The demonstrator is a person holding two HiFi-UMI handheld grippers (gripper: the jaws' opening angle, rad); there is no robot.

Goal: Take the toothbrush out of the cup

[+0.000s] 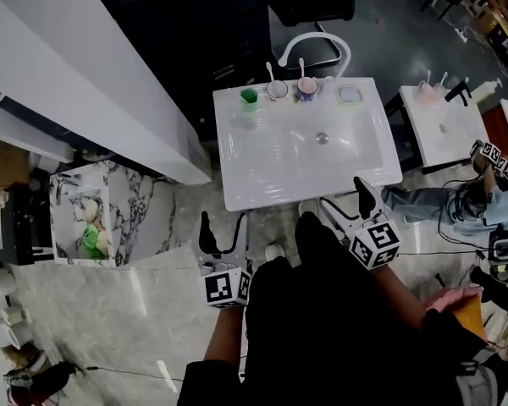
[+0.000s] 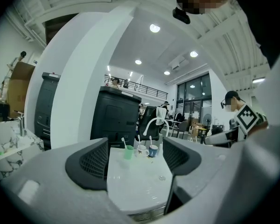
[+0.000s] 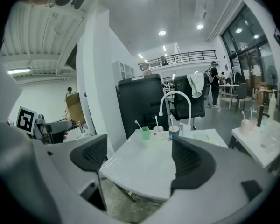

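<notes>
A white sink basin [image 1: 262,172] stands ahead, with three cups along its back rim. These are a green cup [image 1: 249,96], a white cup [image 1: 276,90] and a blue-and-pink cup [image 1: 306,88]. A toothbrush [image 1: 270,73] stands upright in the white cup and another toothbrush [image 1: 302,66] in the blue-and-pink one. In the right gripper view the green cup [image 3: 145,133] also holds a toothbrush [image 3: 137,124]. My left gripper [image 1: 223,231] and right gripper [image 1: 347,203] hang open and empty before the basin's front edge, well short of the cups.
A white arched faucet [image 1: 313,45] rises behind the cups and a square soap dish [image 1: 349,95] sits at the back right. A second sink [image 1: 444,125] and a seated person [image 1: 457,210] are to the right. A white wall [image 1: 85,74] and a marble shelf unit [image 1: 85,214] are to the left.
</notes>
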